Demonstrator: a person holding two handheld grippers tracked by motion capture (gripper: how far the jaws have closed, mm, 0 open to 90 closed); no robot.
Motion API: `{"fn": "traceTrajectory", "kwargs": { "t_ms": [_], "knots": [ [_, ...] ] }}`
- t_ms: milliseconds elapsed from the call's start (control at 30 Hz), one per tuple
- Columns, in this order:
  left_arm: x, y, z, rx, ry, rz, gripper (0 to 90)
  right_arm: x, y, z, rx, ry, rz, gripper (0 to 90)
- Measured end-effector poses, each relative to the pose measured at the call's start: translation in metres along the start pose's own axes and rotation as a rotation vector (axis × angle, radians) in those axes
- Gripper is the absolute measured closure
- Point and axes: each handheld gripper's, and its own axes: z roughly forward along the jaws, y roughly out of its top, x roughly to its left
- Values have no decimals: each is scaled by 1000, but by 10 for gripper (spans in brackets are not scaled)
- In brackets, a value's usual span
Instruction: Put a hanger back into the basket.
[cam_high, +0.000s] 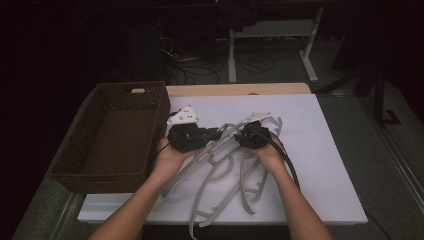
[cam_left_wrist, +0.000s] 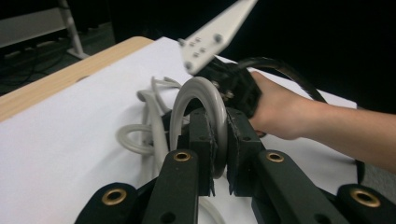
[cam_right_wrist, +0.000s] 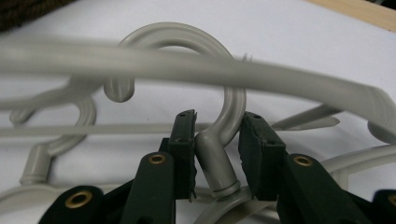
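Light, stiff, slick plastic hangers (cam_high: 225, 165); best taken at hook necks. Left gripper (cam_left_wrist: 217, 154) pinching one hook (cam_left_wrist: 198, 100); right gripper (cam_right_wrist: 217, 149) spread astride another neck (cam_right_wrist: 215, 163).

Black claws (cam_high: 220, 134), brass rivets, bare forearms

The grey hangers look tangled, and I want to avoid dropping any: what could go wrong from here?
1. The left gripper pinches one hanger hook while other hangers lie crossed over each other; lifting may drag the whole pile.
2. The right gripper straddles a hook's neck with a gap on one side, so the hook could slip.
3. Pulling toward the wicker basket could snag hooks on its rim.
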Motion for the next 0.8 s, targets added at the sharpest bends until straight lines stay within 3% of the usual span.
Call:
{"fn": "traceTrajectory", "kwargs": {
  "t_ms": [133,567,600,633,667,800],
  "knots": [
    [9,0,-5,-15,21,-17,835,0,-2,-6,16,1,-24,668],
    [20,0,-11,-35,65,-27,849,-7,-19,-27,51,13,-36,683],
    [21,0,-11,-36,67,-29,851,-10,-22,-32,36,25,-25,600],
    [21,0,-11,-35,69,-30,851,-10,-22,-32,36,25,-25,600],
    [21,0,-11,-35,73,-31,852,-12,-23,-39,11,34,6,516],
    [23,3,-10,-30,108,-20,857,-16,-24,-51,-34,42,40,437]
  ]
}}
